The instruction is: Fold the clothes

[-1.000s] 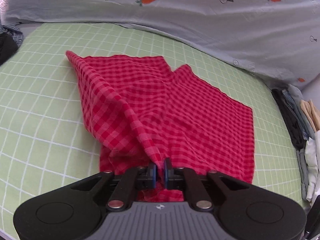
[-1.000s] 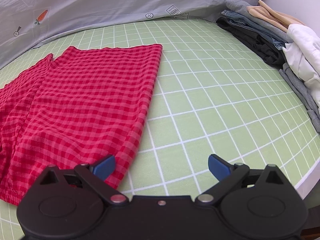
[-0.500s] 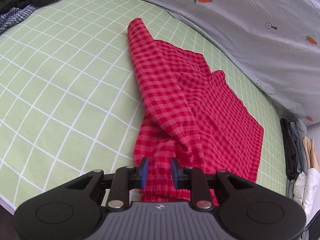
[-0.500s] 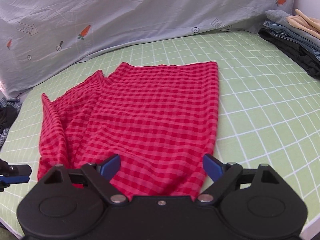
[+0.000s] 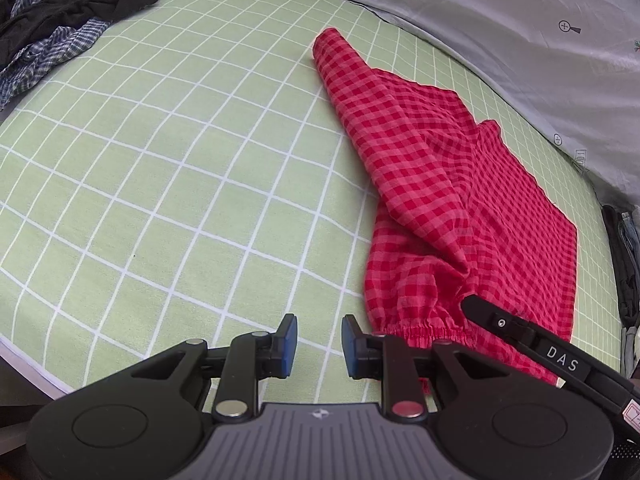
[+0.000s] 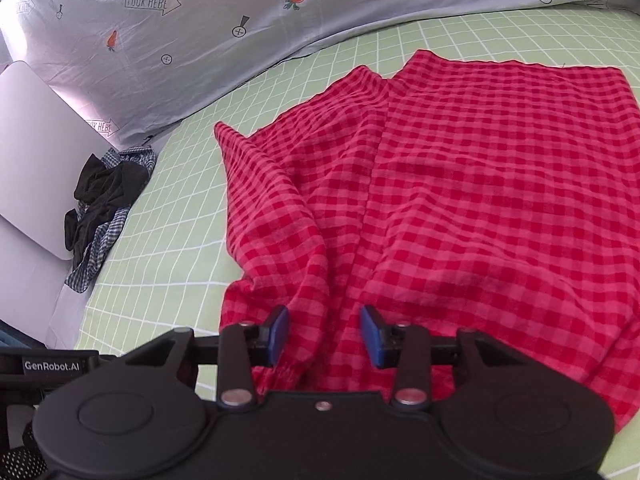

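Red checked trousers (image 6: 460, 200) lie half-folded on the bed (image 5: 160, 180). Left tongs (image 5: 319, 346) released, off the cloth. Right tongs (image 6: 324, 336) parted astride a waistband ridge, nothing gripped. Pinch both layers w/ hems aligned before folding.

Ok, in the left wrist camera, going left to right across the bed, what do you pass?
Dark clothes pile → bare green grid sheet → red checked garment → stacked folded clothes at the right edge.
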`<state>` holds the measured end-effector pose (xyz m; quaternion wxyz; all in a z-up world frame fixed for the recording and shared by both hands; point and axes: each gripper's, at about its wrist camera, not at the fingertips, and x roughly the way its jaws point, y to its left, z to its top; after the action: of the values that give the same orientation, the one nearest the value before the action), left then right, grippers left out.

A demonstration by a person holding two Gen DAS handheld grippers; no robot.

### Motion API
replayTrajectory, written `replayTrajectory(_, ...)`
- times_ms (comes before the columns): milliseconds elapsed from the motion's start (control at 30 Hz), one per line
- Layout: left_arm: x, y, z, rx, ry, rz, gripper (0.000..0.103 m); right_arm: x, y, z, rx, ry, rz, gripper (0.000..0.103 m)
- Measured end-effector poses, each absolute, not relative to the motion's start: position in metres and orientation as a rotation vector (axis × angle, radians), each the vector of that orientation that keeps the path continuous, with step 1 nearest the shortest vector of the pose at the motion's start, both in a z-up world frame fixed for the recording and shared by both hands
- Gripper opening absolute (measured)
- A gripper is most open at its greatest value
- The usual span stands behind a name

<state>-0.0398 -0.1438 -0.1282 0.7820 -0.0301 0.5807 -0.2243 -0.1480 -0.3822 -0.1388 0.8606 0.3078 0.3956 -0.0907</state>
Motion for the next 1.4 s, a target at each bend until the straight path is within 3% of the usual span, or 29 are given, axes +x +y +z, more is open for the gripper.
replayTrajectory(33,-0.039,-0.144,-0.128,-0.065,1.255,-0.485,0.026,-0.148,-0.382,-0.138,0.650,0.822,-0.183,0.012)
replayTrajectory(100,-0.037,-0.145,-0.128,-0.068,1.258,-0.490,0.027,-0.148,-0.382,-0.135,0.652,0.805,-0.177,0.005)
replayTrajectory(200,-0.035,-0.151,-0.128,-0.067,1.258,-0.509,0.027,-0.152,-0.386,-0.131,0.665,0.775,-0.178,0.004)
replayTrajectory(367,-0.040,-0.166,-0.128,-0.022,1.258,-0.559,0.027,-0.158,-0.391,-0.131,0.701,0.766,-0.200,0.021)
replayTrajectory(567,-0.044,-0.165,-0.130,0.023,1.257,-0.580,0.027,-0.149,-0.384,-0.138,0.694,0.802,-0.188,0.022)
replayTrajectory(633,-0.042,-0.165,-0.130,0.019,1.258,-0.577,0.027,-0.147,-0.382,-0.141,0.690,0.816,-0.184,0.021)
replayTrajectory(733,-0.039,-0.167,-0.129,0.010,1.253,-0.576,0.027,-0.151,-0.383,-0.138,0.693,0.787,-0.162,0.007)
replayTrajectory(833,-0.039,-0.173,-0.129,-0.005,1.251,-0.588,0.027,-0.159,-0.385,-0.128,0.684,0.735,-0.163,0.002)
replayTrajectory(1033,-0.047,-0.197,-0.127,-0.001,1.237,-0.633,0.027,-0.190,-0.403,-0.108,0.720,0.615,-0.199,0.002)
replayTrajectory(1400,-0.086,-0.266,-0.133,0.082,1.243,-0.758,0.030,-0.271,-0.444,-0.116,0.758,0.621,-0.447,0.002)
